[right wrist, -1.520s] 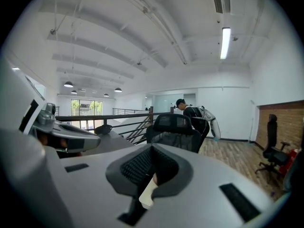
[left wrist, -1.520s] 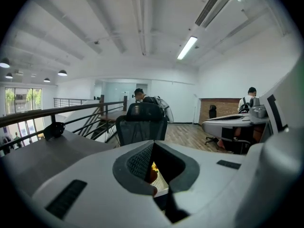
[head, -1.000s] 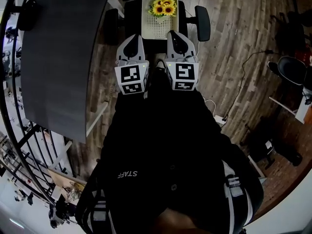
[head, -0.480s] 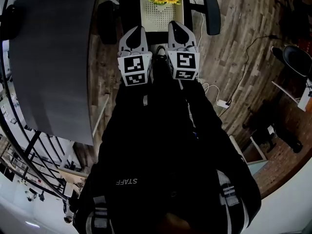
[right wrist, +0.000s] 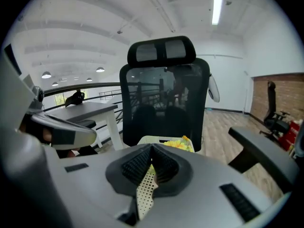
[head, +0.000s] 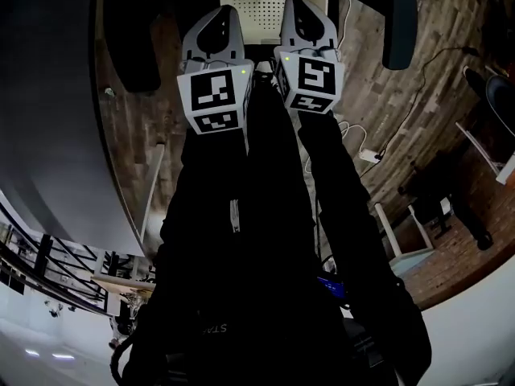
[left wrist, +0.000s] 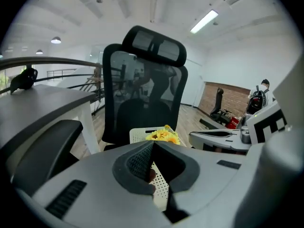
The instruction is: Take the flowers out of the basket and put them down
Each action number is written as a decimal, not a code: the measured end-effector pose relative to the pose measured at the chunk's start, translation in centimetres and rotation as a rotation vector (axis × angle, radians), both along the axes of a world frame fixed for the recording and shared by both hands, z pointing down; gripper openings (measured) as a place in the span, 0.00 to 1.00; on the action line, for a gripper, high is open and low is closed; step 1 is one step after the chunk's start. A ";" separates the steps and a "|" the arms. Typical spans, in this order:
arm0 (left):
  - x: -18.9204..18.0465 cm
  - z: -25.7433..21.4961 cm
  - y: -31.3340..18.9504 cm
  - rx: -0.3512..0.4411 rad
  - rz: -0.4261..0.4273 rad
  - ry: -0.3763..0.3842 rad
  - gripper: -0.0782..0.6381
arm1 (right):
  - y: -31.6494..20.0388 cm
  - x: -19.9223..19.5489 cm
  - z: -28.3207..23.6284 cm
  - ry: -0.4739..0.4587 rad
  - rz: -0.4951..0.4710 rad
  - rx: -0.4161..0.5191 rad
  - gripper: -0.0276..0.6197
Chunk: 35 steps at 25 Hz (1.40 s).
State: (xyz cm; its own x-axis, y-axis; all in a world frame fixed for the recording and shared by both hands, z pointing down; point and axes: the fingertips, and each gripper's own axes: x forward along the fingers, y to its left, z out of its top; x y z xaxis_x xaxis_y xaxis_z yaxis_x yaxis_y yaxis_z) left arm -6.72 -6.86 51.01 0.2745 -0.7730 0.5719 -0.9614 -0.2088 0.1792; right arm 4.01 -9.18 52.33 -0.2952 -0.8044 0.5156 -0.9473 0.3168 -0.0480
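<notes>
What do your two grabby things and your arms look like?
The left hand-held gripper and right hand-held gripper are pale grey rounded shells with dark ribbed pads. Each carries a white cube printed with black square markers and a small green light. The sleeves are black.

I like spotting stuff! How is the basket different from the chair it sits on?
The basket is pale cream, dotted with small holes; the chair is black with a see-through back. The basket is low and holds yellow flowers; the chair rises tall behind it, with a headrest. Both stand upright.
</notes>
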 end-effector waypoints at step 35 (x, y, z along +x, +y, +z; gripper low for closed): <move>2.1 12.6 -6.9 -0.114 0.020 0.014 0.11 | -6.6 1.9 19.1 0.051 0.055 -0.274 0.56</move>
